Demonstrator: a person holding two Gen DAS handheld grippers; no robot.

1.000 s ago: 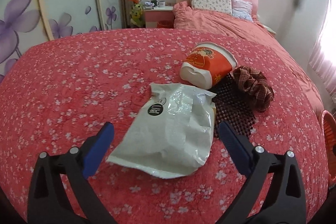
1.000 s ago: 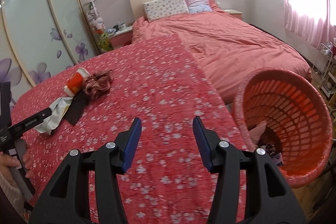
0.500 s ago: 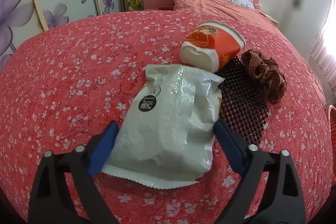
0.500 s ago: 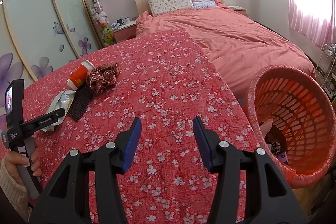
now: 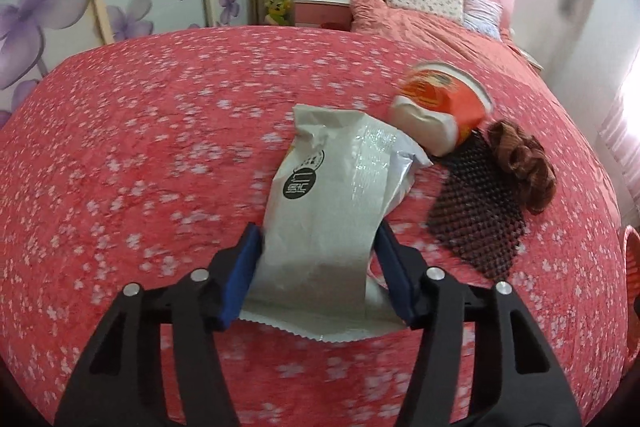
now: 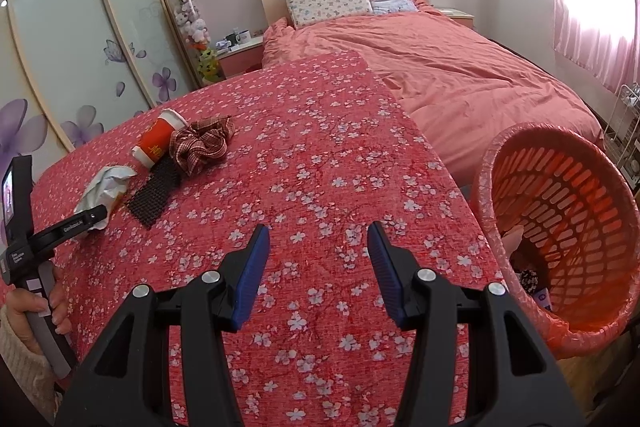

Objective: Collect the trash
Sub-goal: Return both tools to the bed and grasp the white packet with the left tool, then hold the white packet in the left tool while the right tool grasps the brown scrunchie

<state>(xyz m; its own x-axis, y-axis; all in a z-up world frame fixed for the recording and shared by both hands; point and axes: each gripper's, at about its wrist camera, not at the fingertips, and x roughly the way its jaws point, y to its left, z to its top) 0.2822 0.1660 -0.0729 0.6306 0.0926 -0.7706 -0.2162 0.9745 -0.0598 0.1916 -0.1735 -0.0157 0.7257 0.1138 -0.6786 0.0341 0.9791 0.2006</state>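
A white crumpled snack bag [image 5: 336, 211] lies on the red flowered cover; it also shows in the right wrist view [image 6: 105, 187]. My left gripper [image 5: 320, 247] has closed on the bag's near end, a blue pad on each side. An orange paper cup [image 5: 440, 107] lies on its side behind the bag, also seen from the right [image 6: 158, 143]. My right gripper [image 6: 318, 259] is open and empty above the cover, left of an orange trash basket [image 6: 560, 235].
A dark mesh mat [image 5: 476, 215] and a brown checked scrunchie [image 5: 520, 163] lie right of the bag. A pink bed [image 6: 460, 67] stands beyond. The basket holds some items at the bottom. A flowered wardrobe [image 6: 80, 47] stands at left.
My left gripper moved forward over the bag and its fingers closed from wide open onto the bag's near end. The right gripper drifted slightly and stays open.
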